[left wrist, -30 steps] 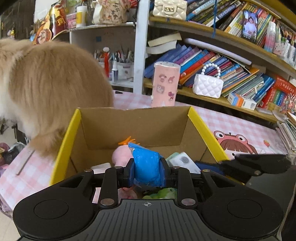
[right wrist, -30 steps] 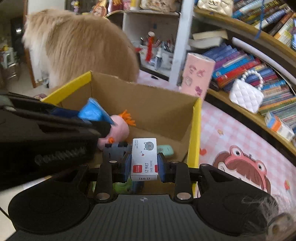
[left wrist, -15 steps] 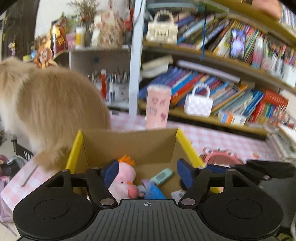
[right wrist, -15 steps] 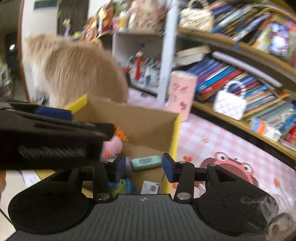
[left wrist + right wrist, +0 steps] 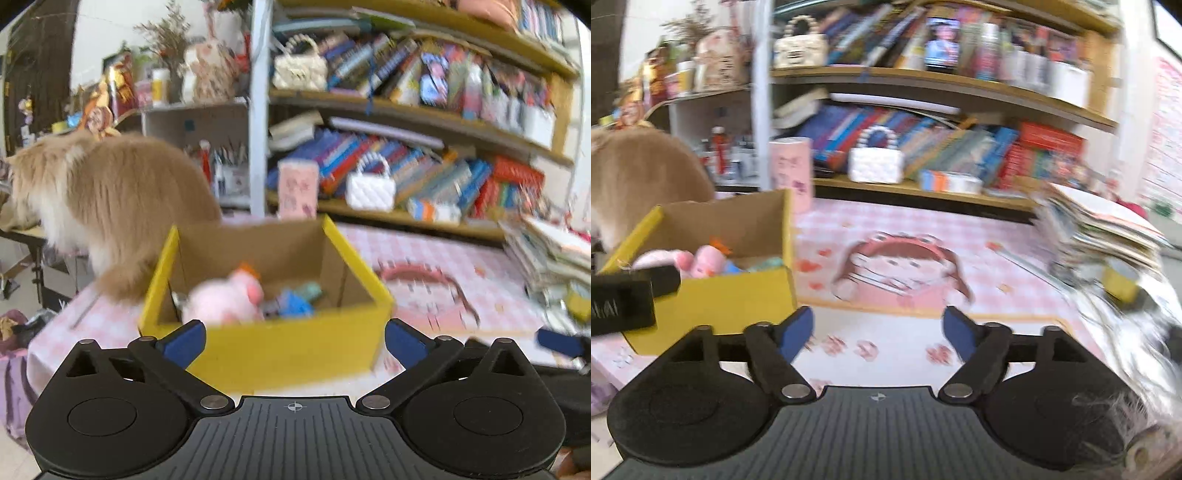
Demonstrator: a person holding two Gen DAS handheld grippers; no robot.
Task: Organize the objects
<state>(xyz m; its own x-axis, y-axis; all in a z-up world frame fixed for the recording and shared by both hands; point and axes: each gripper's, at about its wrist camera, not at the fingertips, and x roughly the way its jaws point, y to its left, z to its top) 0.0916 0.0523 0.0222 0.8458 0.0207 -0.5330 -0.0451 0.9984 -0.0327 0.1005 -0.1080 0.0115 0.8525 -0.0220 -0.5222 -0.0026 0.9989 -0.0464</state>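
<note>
A yellow cardboard box stands on the pink checked table. It holds a pink plush toy, a blue-clothed toy and a teal item. My left gripper is open and empty, in front of and above the box. My right gripper is open and empty, right of the box, over the cartoon mat. The left gripper's side shows at the left edge of the right wrist view.
A fluffy tan cat stands behind the box's left side. A pink tumbler and white handbag sit by the bookshelf. A stack of books and papers lies at the table's right.
Both grippers let go of their items into the box, opened wide and pulled back and up. The right gripper swung to the right, away from the box.
</note>
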